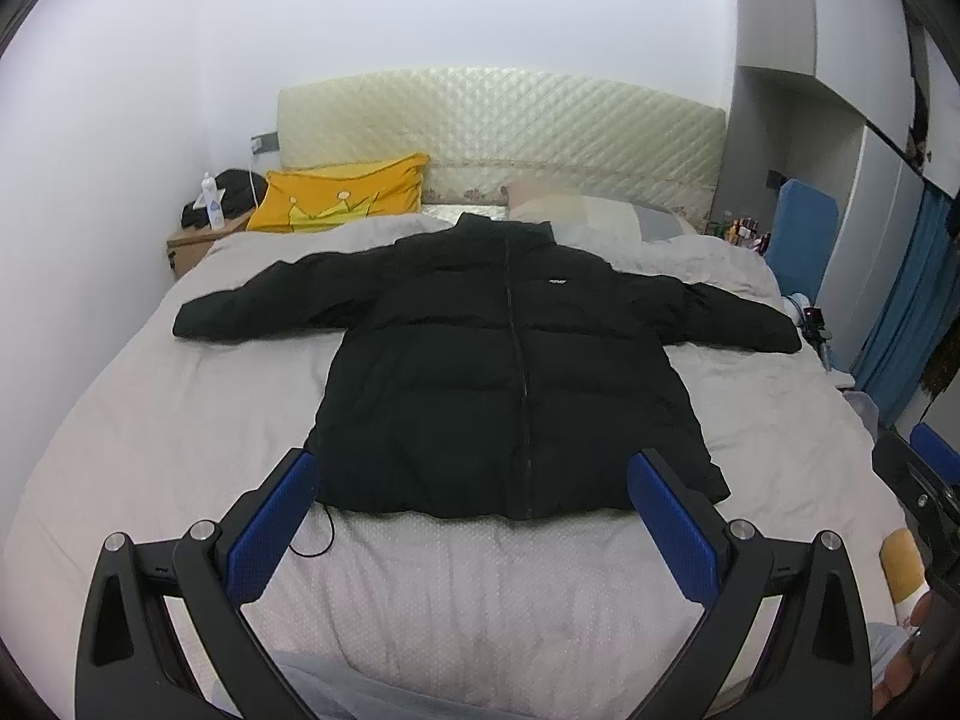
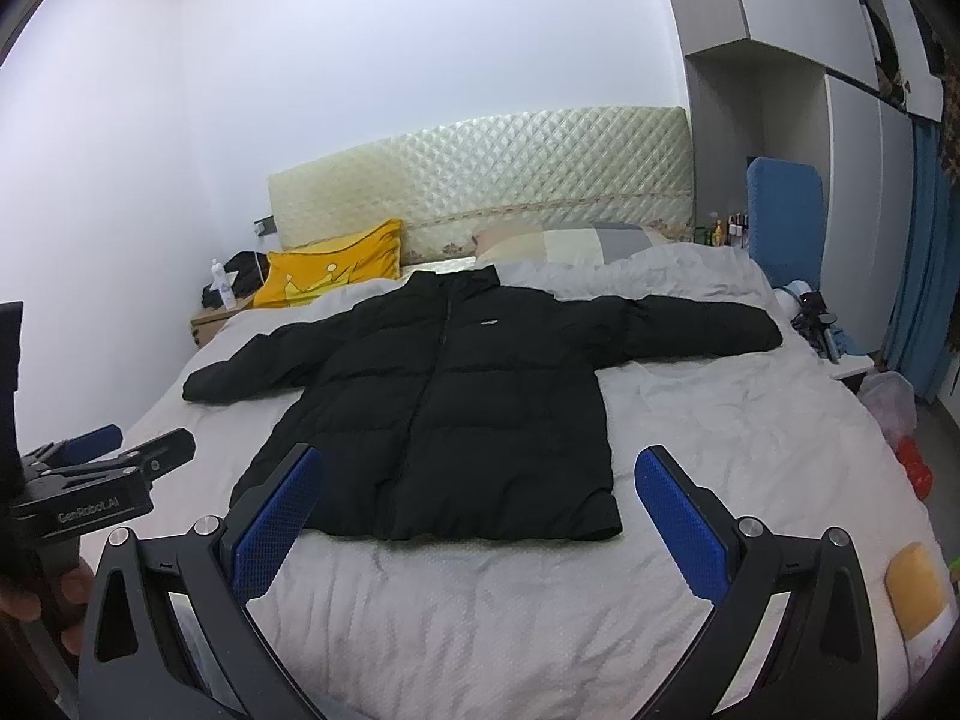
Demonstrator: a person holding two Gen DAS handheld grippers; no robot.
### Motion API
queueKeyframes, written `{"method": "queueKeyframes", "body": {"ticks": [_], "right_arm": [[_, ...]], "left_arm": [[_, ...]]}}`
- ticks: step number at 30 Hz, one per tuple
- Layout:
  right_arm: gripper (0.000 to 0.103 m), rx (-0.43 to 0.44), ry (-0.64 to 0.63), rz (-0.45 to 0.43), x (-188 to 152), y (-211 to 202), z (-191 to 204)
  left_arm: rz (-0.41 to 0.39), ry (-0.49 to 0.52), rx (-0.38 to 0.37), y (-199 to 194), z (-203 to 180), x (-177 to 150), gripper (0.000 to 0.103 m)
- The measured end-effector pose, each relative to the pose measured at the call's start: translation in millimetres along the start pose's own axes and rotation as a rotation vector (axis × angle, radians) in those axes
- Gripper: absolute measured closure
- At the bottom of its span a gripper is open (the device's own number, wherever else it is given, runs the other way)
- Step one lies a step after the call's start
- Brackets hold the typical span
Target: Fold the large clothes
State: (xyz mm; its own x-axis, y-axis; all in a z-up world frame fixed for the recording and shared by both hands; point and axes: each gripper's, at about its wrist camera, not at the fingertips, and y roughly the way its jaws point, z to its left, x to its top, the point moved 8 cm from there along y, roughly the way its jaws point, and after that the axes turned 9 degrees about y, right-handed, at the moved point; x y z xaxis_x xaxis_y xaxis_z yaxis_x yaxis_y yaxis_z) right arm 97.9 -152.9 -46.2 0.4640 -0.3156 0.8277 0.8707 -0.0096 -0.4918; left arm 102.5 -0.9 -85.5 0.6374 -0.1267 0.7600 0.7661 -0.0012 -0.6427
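Both my grippers, left gripper (image 1: 474,516) and right gripper (image 2: 480,510), are spread empty above the black jacket (image 1: 510,384) lying flat on the bed (image 1: 180,432); puffy slick fabric may slip mid-fold.

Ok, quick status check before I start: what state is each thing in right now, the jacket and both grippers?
Black puffer jacket: unfolded, flat on the bed, front up, zipped, both sleeves spread sideways.
Left gripper: open, empty, above the bed by the jacket's hem.
Right gripper: open, empty, near the hem's right corner.
Grey bed cover: spread out, wrinkled.
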Motion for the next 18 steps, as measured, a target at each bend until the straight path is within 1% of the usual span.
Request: {"method": "queueKeyframes", "body": {"ticks": [3, 5, 9, 12, 15, 18], "right_arm": [[0.000, 0.001, 0.014, 0.016, -1, 10, -6], [0.000, 0.004, 0.023, 0.026, -1, 17, -9], [0.000, 0.038, 0.052, 0.063, -3, 40, -18], [0.000, 0.037, 0.059, 0.094, -4, 64, -31], [0.000, 0.061, 0.065, 0.117, -3, 90, -45], [0.000, 0.075, 0.071, 0.167, -8, 122, -62]], "left_arm": [[0.014, -0.008, -0.007, 11, 1, 0, 0.000], [0.018, -0.007, 0.004, 19, 2, 1, 0.000], [0.042, -0.020, -0.011, 48, 10, 2, 0.000], [0.067, -0.046, -0.023, 79, 30, 0, 0.000], [0.122, -0.095, -0.049, 117, 57, -4, 0.000], [0.167, -0.139, -0.046, 157, 88, -11, 0.000]]}}
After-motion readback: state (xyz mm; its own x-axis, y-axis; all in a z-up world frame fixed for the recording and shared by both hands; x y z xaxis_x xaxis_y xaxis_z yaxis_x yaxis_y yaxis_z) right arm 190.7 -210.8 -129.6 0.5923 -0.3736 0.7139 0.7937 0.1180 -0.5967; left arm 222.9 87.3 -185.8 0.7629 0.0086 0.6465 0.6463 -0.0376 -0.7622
